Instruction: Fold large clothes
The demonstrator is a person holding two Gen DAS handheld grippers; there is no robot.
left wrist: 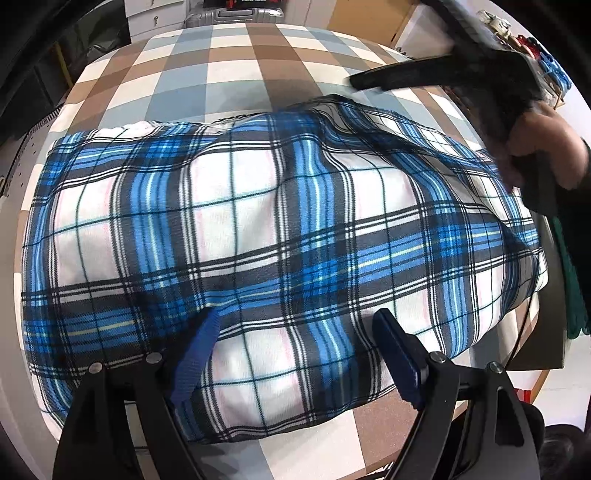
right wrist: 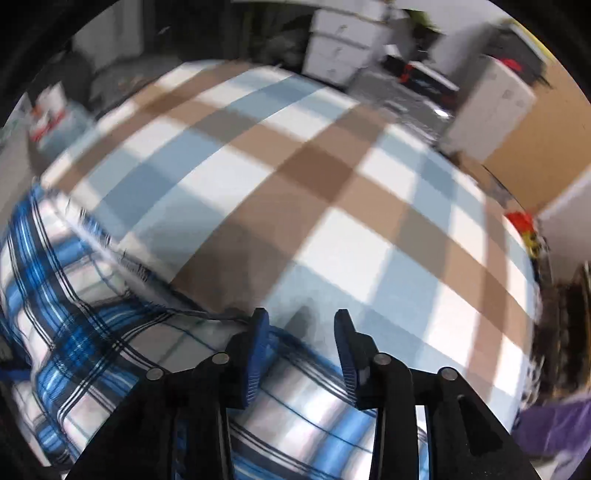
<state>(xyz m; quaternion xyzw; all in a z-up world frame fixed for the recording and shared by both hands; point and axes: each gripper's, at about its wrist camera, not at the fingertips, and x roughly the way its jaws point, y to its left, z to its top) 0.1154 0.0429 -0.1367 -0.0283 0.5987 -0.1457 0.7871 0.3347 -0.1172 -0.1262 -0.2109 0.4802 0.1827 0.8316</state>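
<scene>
A blue, white and black plaid garment [left wrist: 280, 229] lies folded into a wide rectangle on the checked tablecloth [left wrist: 236, 74]. My left gripper [left wrist: 299, 332] hangs over the garment's near part. It is open, with its blue pads [left wrist: 201, 343] far apart and only flat cloth below the gap. A hand [left wrist: 535, 147] holds my right gripper [left wrist: 369, 81] above the garment's far right corner. In the blurred right wrist view the right gripper [right wrist: 301, 321] is open, nothing is between its pads [right wrist: 258, 339], and the garment's edge [right wrist: 110, 314] lies below and to the left.
The tablecloth [right wrist: 332, 184] stretches bare beyond the garment. A grey suitcase [left wrist: 229, 14] stands past the far table edge. White drawers [right wrist: 340, 48] and a white box [right wrist: 495, 122] stand behind the table. Something green [left wrist: 569, 280] hangs at the right.
</scene>
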